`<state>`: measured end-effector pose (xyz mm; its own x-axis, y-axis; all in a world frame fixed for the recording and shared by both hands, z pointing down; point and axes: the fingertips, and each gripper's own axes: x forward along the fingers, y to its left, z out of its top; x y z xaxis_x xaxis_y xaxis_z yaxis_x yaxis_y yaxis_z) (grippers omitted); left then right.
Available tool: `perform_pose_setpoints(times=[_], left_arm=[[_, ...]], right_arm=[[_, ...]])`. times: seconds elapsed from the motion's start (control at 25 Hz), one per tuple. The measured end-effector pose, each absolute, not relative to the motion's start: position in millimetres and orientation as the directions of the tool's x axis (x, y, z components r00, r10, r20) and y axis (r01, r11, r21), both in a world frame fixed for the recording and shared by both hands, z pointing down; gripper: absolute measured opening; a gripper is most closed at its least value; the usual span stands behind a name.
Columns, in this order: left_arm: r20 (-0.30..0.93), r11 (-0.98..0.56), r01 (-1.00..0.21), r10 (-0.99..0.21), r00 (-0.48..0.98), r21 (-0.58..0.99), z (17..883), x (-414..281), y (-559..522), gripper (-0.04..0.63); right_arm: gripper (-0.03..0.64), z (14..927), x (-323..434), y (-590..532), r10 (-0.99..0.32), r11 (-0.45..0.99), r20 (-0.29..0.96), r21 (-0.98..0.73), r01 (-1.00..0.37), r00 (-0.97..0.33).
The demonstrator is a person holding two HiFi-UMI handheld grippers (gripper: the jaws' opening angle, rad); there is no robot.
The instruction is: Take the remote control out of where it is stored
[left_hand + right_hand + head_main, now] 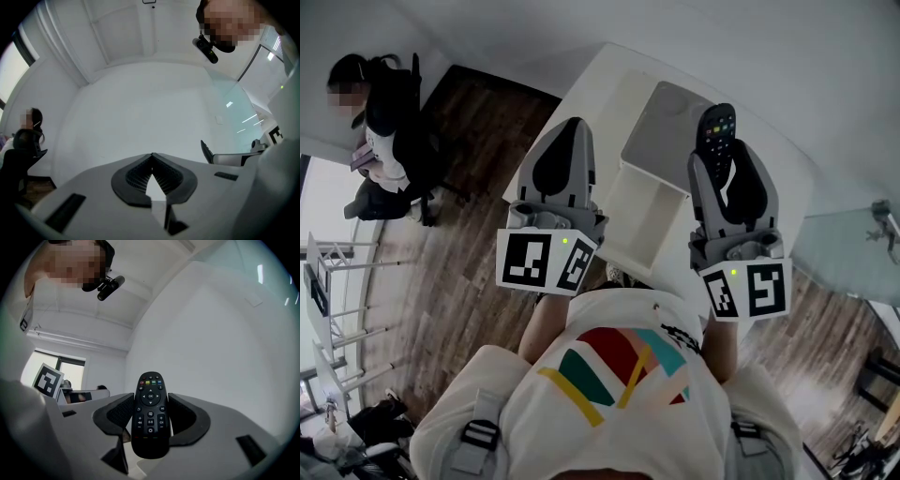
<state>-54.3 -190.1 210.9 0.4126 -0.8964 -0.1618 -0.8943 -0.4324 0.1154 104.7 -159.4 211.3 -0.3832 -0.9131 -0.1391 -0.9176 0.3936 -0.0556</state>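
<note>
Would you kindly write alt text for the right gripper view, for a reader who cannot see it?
A black remote, buttons facing the camera, is clamped upright between the jaws of the right hand-held gripper, in front of a white wall. A window shows at the left.

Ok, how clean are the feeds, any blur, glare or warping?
Right gripper view: the black oval remote control is sharp and evenly lit, corners vignetted. Left gripper view: fisheye bows the white walls, light streaks glare on the greenish glass panel. Head view: heavy barrel warp, no motion blur.
</note>
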Motion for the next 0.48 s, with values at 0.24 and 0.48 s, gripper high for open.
perform_pose_setpoints(times=[0.24, 0.48], left_arm=[[-0.166, -0.429, -0.896, -0.898, 0.408, 0.114, 211.6, -53.8, -190.5, 0.008], [-0.171, -0.42, -0.9, -0.901, 0.398, 0.117, 210.6, -54.9, -184.5, 0.008]], right_arm=[[0.232, 210.9, 105.1, -159.9, -0.915, 0.386, -0.139, -0.029, -0.922, -0.379], [0.232, 208.2, 108.0, -153.5, -0.915, 0.382, -0.151, -0.029, -0.924, -0.374]])
